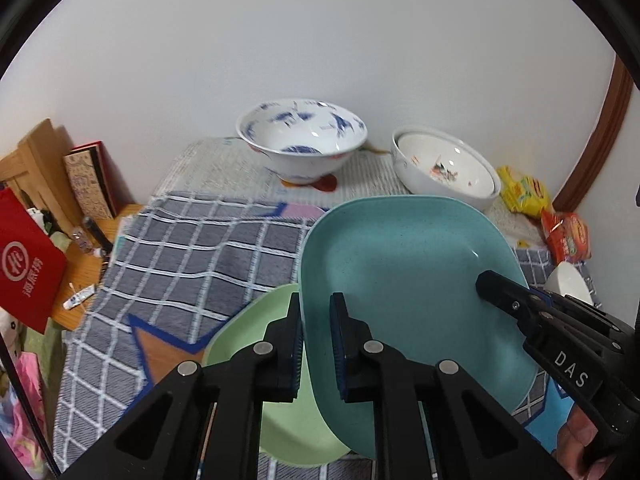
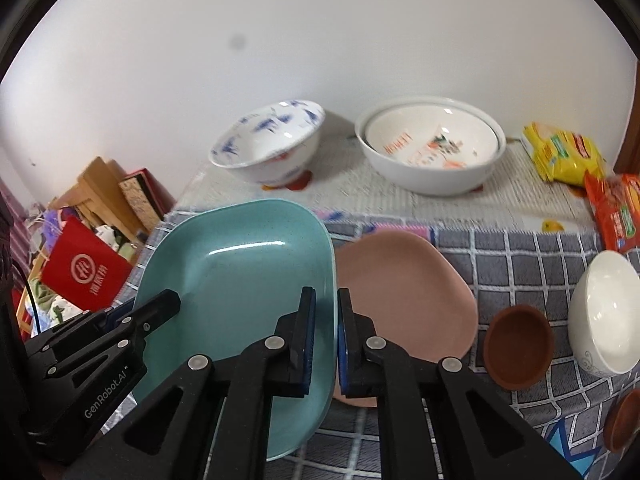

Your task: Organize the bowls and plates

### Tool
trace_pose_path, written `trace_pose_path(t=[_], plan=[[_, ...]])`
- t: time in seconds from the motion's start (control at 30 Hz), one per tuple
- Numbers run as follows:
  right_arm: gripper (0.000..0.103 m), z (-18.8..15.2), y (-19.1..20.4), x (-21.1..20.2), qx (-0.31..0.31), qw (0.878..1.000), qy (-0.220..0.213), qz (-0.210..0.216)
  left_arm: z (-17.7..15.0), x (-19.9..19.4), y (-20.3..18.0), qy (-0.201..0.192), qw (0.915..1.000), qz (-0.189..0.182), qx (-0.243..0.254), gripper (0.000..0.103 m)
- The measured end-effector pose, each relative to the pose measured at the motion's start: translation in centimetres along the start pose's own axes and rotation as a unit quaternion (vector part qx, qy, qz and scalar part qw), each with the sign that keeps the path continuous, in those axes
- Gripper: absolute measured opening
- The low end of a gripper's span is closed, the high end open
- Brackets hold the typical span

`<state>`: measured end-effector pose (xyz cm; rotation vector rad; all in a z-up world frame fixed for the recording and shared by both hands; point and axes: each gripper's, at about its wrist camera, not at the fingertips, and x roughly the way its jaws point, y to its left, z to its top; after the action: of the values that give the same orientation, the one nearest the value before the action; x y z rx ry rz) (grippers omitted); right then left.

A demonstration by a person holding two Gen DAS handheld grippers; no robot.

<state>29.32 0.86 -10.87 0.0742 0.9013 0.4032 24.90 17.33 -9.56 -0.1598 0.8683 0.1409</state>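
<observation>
Both claws are closed on one teal plate (image 1: 404, 280): left claw (image 1: 316, 344) at its left rim, right claw (image 2: 326, 336) at its right, apparently lifted above a green plate (image 1: 256, 336).

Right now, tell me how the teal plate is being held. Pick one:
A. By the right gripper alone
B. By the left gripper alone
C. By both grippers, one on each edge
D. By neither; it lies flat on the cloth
C: the left gripper and the right gripper each clamp an opposite rim of the teal plate, which is tilted up off the checked cloth.
</observation>
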Motion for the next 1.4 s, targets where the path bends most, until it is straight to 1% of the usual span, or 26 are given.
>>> trace_pose_path(t=[0.27, 0.47, 0.67, 0.93, 1.07, 1.13, 1.4], plan=[[0.009, 0.0, 3.6, -2.2, -0.022, 0.999, -0.012, 0.019, -0.6, -3.2, 2.4, -0.014, 0.9995, 0.013, -0.024, 0.012], [0.009, -0.8, 5.1, -2.8, -0.035, 0.999, -0.008, 0.020, -1.7, -4.0, 3.5, -0.011, 0.9991, 0.013, -0.038, 0.012], [0.009, -2.6, 5.9, -1.9, -0.041, 0.999, 0.014, 0.020, -3.9, -3.3, 4.8, 0.004, 0.9985, 0.019, -0.051, 0.012], [0.009, -5.4, 7.5, 1.4, -0.058, 0.996, 0.062, 0.023, -7.0, -1.4, 7.3, 0.040, 0.9957, 0.025, -0.080, 0.012], [0.009, -6.1, 7.8, 2.5, -0.069, 0.994, 0.079, 0.020, -7.6, -0.3, 8.0, 0.054, 0.9942, 0.015, -0.092, 0.012], [0.009, -6.3, 7.6, 3.1, -0.069, 0.994, 0.086, 0.020, -7.7, 0.0, 8.0, 0.057, 0.9939, 0.016, -0.093, 0.012], [0.009, -5.8, 7.3, 5.2, -0.075, 0.991, 0.107, 0.022, -7.5, 1.6, 8.0, 0.071, 0.9918, 0.017, -0.105, 0.012]])
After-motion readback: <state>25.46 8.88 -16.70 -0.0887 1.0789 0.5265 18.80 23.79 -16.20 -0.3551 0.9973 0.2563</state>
